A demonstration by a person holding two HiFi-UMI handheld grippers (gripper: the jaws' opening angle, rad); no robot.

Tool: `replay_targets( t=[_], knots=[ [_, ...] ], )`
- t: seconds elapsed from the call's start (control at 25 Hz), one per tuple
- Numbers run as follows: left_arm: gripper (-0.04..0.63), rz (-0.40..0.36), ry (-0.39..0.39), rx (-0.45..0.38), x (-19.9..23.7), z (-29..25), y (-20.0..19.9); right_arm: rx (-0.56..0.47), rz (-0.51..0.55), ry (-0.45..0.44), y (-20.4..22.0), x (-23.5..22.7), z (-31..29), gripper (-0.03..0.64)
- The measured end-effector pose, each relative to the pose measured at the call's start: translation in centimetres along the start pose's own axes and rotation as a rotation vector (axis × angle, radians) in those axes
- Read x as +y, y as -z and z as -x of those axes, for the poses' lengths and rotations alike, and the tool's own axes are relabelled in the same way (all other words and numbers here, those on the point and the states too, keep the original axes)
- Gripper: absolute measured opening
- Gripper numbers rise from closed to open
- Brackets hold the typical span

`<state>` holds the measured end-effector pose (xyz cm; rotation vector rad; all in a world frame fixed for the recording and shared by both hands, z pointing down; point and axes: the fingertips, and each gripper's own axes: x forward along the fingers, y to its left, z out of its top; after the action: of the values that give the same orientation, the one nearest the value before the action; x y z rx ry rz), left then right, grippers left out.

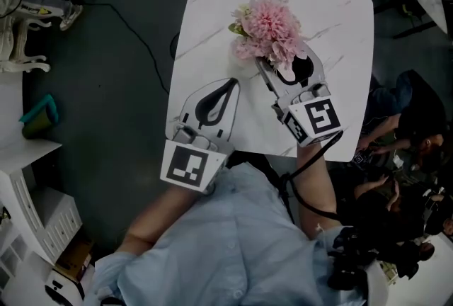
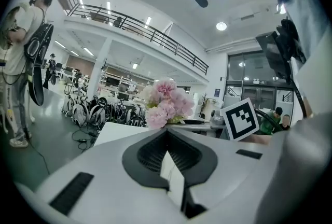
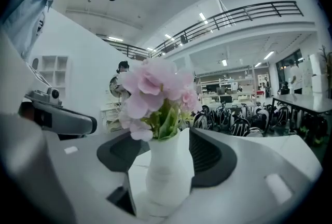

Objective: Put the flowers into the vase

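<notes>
Nearest the person: left gripper [image 1: 228,83] at 7 o'clock of the bouquet, jaws clenched tip to tip, nothing in them, hanging over the white marble-look table [image 1: 212,21]. Right gripper [image 1: 285,67] is released: jaws stand wide either side of the white vase [image 3: 166,171], with a gap showing on at least one side, so no squeeze on it. The vase stands upright on the table between them. The pink flowers [image 3: 155,88] are already in the vase, stems down the neck, heads bunched just above the rim, at 12 o'clock from the right jaws. Task looks done bar backing out. Handling guess: blooms light and soft, petals crush easily, so grab at the green stems under the heads, never the heads. Vase looks smooth and rigid, top-heavy with the bunch; hold it low on the body, and withdraw straight back so a jaw doesn't tip it. No brand or text readable, only the square markers on the gripper cubes [image 1: 318,117].
</notes>
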<state>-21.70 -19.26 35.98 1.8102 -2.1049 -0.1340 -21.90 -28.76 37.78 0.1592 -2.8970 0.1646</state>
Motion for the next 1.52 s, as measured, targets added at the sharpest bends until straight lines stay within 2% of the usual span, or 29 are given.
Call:
replay_targets(
  t=[0.16, 0.28, 0.4, 0.56, 0.64, 0.72, 0.84, 0.92, 1.16, 1.52],
  knots=[
    [0.005, -0.006, 0.009, -0.002, -0.4, 0.5, 0.2, 0.059, -0.015, -0.011, 1.4, 0.9, 0.9, 0.261],
    [0.005, 0.003, -0.015, 0.005, -0.5, 0.7, 0.2, 0.078, -0.010, -0.017, 2.1, 1.5, 1.8, 0.264],
    [0.005, -0.006, -0.019, -0.018, -0.6, 1.0, -0.3, 0.092, -0.041, 0.010, 3.0, 1.4, 3.2, 0.264],
    [0.005, -0.036, -0.013, -0.058, -0.7, 1.7, -1.4, 0.069, -0.134, 0.052, 2.8, 2.5, 5.4, 0.262],
    [0.005, -0.051, 0.003, -0.073, -1.1, 1.8, -1.9, 0.040, -0.133, 0.079, 2.0, 3.1, 6.6, 0.259],
    [0.005, -0.071, 0.023, -0.083, -1.8, 1.7, -2.6, 0.008, -0.110, 0.124, 0.9, 3.5, 7.7, 0.210],
    [0.005, -0.104, 0.050, -0.095, -3.0, 2.0, -3.4, -0.041, -0.093, 0.191, -0.6, 4.1, 9.3, 0.059],
    [0.005, -0.123, 0.063, -0.106, -3.7, 2.5, -3.7, -0.055, -0.091, 0.235, -1.2, 4.7, 10.4, 0.014],
    [0.005, -0.168, 0.106, -0.133, -5.1, 4.1, -5.0, -0.083, -0.087, 0.329, -1.8, 6.2, 12.4, 0.002],
    [0.005, -0.190, 0.148, -0.161, -5.9, 6.0, -5.2, -0.108, -0.081, 0.354, -2.4, 8.1, 13.4, 0.000]
  ],
)
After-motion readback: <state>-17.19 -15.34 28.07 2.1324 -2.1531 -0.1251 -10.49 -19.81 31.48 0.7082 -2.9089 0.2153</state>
